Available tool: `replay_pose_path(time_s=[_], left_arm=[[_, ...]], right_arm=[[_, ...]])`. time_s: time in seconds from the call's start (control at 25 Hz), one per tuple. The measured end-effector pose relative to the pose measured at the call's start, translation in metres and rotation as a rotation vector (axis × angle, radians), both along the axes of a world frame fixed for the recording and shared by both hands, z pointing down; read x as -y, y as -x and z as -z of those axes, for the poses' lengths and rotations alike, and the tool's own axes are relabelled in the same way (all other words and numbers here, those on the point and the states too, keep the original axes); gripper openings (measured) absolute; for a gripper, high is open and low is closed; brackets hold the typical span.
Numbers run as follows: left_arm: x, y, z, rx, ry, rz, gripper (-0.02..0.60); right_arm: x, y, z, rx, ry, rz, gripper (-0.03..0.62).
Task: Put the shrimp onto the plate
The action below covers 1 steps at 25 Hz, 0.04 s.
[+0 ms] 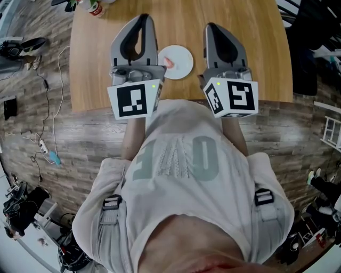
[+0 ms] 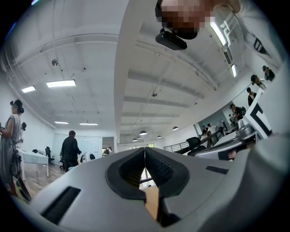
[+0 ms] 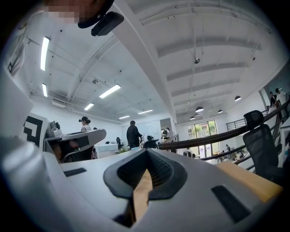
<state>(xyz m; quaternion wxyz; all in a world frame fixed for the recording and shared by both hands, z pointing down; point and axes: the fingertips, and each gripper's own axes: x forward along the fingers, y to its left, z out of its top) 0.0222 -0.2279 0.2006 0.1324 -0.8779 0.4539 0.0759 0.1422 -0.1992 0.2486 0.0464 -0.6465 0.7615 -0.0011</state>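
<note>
In the head view a small pink shrimp point(image 1: 169, 63) lies on the left part of a white plate point(image 1: 181, 61), which rests on the wooden table point(image 1: 96, 64). The plate sits between my two grippers, both raised above the table's near edge. My left gripper point(image 1: 143, 18) is just left of the plate, and my right gripper point(image 1: 212, 26) is just right of it. Each has its jaws closed together with nothing between them. The left gripper view point(image 2: 145, 150) and the right gripper view point(image 3: 146, 152) look up at the ceiling, and neither shows the shrimp or the plate.
Small items, one a bottle point(image 1: 95, 7), stand at the table's far left corner. Cables point(image 1: 47, 112) trail over the wood floor on the left, and dark chairs point(image 1: 309, 53) stand to the right. People stand far off in the office point(image 2: 71, 149).
</note>
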Motion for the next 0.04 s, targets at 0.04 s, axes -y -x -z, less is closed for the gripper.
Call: replay_pose_path(time_s=[0.04], left_arm=[[0.0001,0.0000,-0.0015,0.003,0.003,0.000,0.011]], right_arm=[[-0.0003,-0.0004,-0.0017,0.001,0.003,0.000,0.018]])
